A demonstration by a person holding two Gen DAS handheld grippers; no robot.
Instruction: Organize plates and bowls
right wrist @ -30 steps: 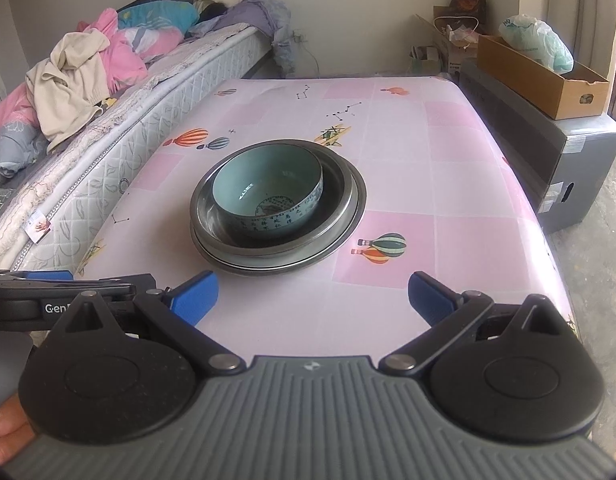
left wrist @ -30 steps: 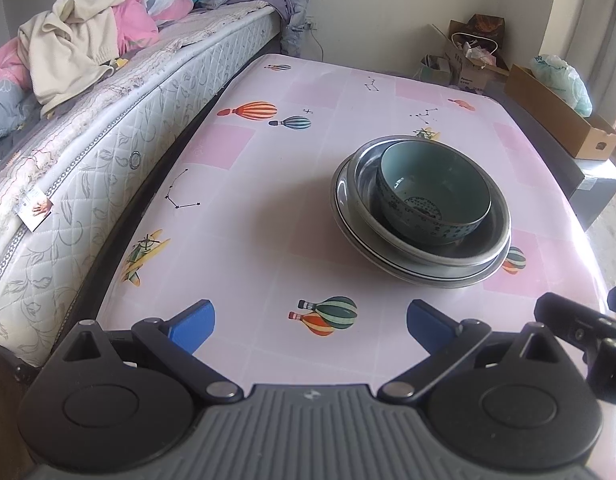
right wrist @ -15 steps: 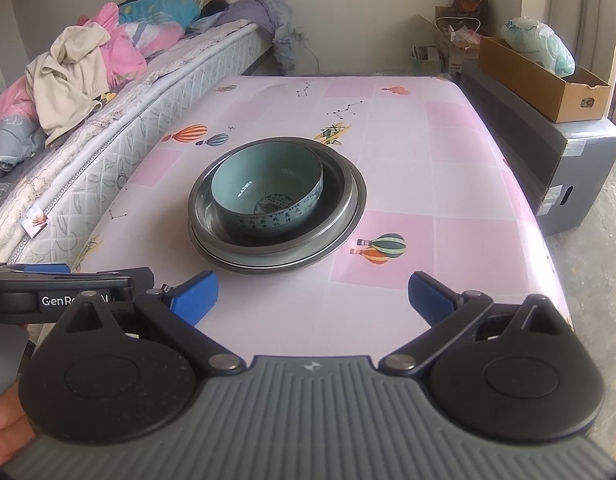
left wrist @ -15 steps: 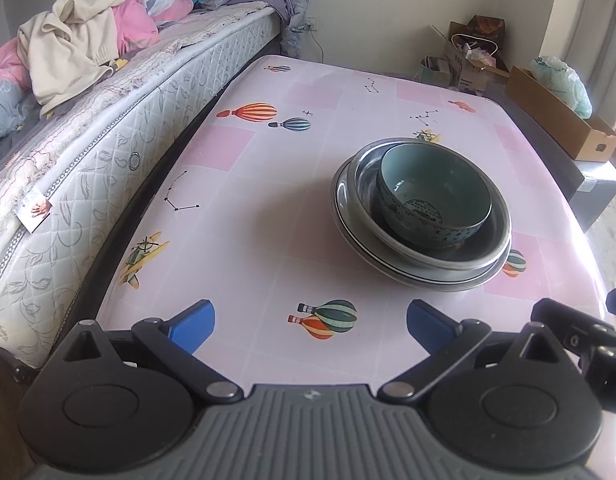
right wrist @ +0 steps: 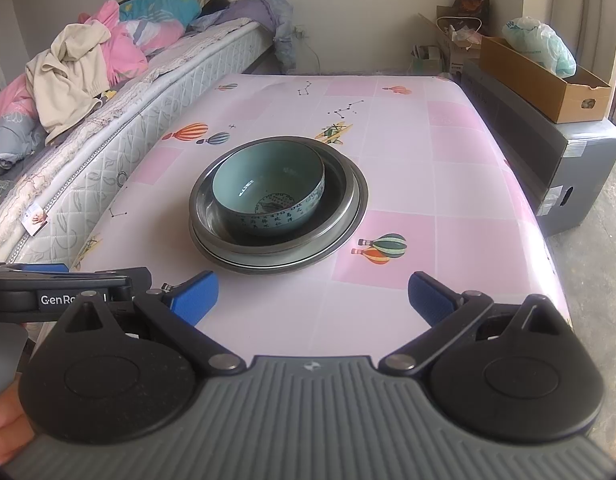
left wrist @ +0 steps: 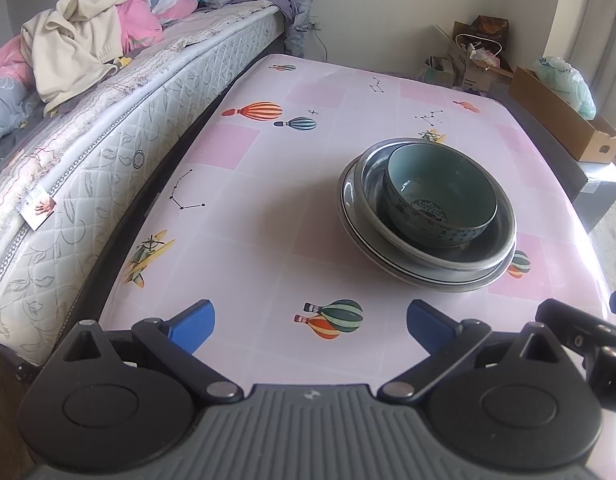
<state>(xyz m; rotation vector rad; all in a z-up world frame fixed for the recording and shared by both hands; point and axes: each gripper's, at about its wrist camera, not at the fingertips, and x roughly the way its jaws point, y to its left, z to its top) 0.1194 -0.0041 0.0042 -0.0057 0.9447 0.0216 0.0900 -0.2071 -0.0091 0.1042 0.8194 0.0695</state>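
Observation:
A pale blue ceramic bowl [left wrist: 440,200] [right wrist: 270,192] sits inside a steel bowl [left wrist: 502,236] [right wrist: 340,196], which rests on a plate [left wrist: 350,224] [right wrist: 332,250] in the middle of the pink table [left wrist: 244,208] [right wrist: 428,184]. My left gripper [left wrist: 310,322] is open over the table's near edge, short of the stack and to its left, holding nothing. My right gripper [right wrist: 312,294] is open too, empty, just in front of the stack. The left gripper's body [right wrist: 64,294] shows at the left of the right wrist view.
A bed [left wrist: 88,128] [right wrist: 108,120] with piled clothes runs along the table's left side. A dark cabinet [right wrist: 548,160] with a cardboard box [left wrist: 564,120] [right wrist: 544,80] stands to the right. Boxes and bags [left wrist: 472,56] sit at the far wall. A hand [right wrist: 4,424] shows at lower left.
Both grippers have drawn back slightly toward the near edge and stayed open. The stack of bowls and plate has not moved.

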